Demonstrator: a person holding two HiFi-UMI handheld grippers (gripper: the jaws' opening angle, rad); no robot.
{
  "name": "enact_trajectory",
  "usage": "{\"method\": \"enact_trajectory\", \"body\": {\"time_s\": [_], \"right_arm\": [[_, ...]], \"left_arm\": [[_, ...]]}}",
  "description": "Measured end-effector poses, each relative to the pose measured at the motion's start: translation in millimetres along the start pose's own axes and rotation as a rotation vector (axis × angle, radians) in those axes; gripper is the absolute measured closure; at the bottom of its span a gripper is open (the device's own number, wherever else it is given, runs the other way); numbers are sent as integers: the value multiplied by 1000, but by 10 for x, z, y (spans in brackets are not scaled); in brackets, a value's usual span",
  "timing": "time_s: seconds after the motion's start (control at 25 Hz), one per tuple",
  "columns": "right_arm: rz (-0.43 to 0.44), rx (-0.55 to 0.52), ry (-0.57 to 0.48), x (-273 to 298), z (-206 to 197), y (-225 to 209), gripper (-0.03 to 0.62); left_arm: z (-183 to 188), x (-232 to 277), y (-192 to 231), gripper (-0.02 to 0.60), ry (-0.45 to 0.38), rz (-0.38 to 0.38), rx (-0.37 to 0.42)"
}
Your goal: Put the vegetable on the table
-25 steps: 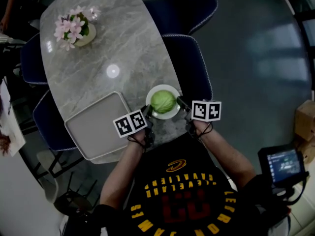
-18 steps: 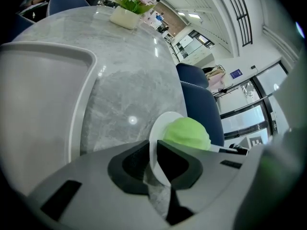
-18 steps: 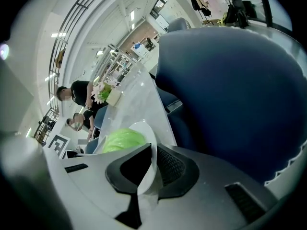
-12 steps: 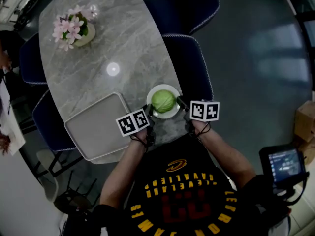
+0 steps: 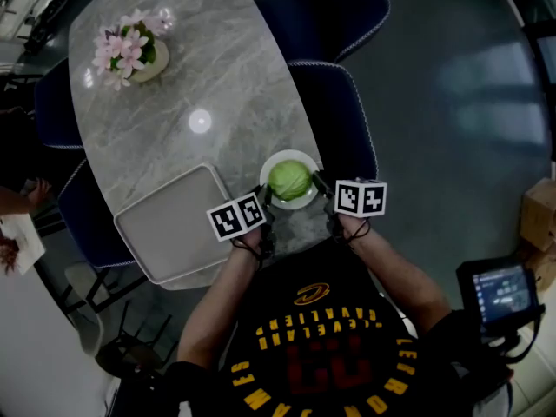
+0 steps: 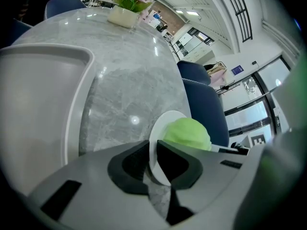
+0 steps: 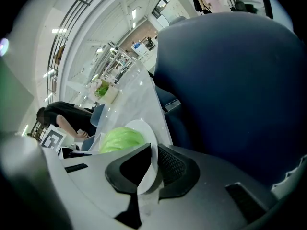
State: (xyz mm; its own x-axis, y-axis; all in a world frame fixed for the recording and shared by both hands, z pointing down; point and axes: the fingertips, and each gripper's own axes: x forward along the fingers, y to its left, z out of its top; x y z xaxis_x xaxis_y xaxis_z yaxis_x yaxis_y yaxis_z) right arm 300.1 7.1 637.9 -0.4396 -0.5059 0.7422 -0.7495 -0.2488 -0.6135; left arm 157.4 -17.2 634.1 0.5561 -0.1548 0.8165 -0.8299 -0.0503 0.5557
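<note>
The fingers [image 6: 128, 167] of the left gripper [image 6: 152, 162] are clenched on the rim of a white plate [image 6: 167, 121], the thin edge pinched between the two dark pads. The fingers [image 7: 175, 169] of the right gripper [image 7: 152, 169] grasp the same plate [image 7: 145, 128] in the same way at the opposite side of its rim. In the head view the left gripper [image 5: 263, 196] and the right gripper [image 5: 320, 181] flank the plate [image 5: 280, 157] from the person's side. The vegetable [image 5: 289, 179], a round pale green head, sits in the middle of the plate, between the two grippers and touching neither. The plate is over the near edge of the grey marbled surface [image 5: 226, 76]; whether it rests there or is held just above cannot be told. Just beside it to the left lies a pale rectangular tray [image 5: 169, 220]. A flower pot [image 5: 135, 50] with pink blooms stands at the far end, well apart. Dark blue chairs [image 5: 334, 111] stand along the surface's edges.
</note>
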Motion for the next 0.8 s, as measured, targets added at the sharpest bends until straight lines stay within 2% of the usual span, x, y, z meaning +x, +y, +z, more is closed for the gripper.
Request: {"method": "enact_trajectory", "body": {"time_s": [0.44,0.6,0.68,0.8], "right_arm": [[-22,-81,-10,37,35,-12,551],[-88,-125,-46,-22,51,-26,551],[-143,-172,-81,-92,61,-27,552],[-197,-259,-150,-224,168,45,553]], "left_arm": [[46,19,21,534,-31,22,-9],[185,-119,0,535,-127,61,56],[271,-246,-25,535,-183,65,108],[358,-453,-61,535,-236,55,143]]}}
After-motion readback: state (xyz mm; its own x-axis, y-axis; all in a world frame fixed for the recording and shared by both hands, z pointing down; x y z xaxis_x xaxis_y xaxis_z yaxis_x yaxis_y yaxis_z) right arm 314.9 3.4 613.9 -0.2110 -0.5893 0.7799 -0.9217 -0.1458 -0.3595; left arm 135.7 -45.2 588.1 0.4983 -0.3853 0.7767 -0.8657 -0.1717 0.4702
